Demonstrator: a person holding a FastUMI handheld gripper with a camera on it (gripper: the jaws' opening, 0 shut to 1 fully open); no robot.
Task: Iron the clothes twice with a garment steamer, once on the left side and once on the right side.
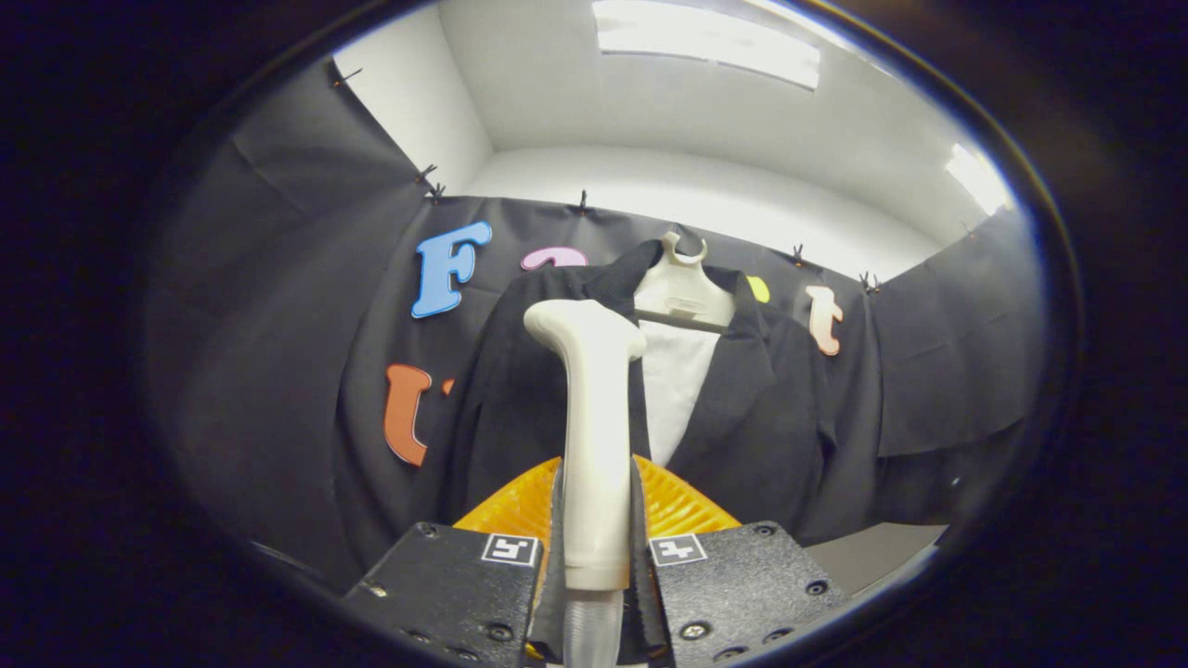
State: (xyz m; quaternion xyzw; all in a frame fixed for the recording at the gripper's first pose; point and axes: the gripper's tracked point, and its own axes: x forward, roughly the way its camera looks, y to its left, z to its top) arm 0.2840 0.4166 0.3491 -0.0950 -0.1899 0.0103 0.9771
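My gripper (595, 520) is shut on the handle of a cream-white garment steamer (594, 417), which stands upright between the two fingers. Its head curves toward the left at the top. Beyond the steamer hangs a black jacket (770, 417) over a white front panel (676, 385), on a pale hanger form (682, 288) against the booth's black cloth wall. The steamer's head sits in front of the jacket's left lapel; whether it touches the cloth I cannot tell. The steamer's lower end is hidden between the fingers.
An orange ribbed object (668, 506) lies just behind the fingers, below the jacket's hem. A grey surface (872, 552) shows low on the right. White walls and ceiling lights rise above the cloth.
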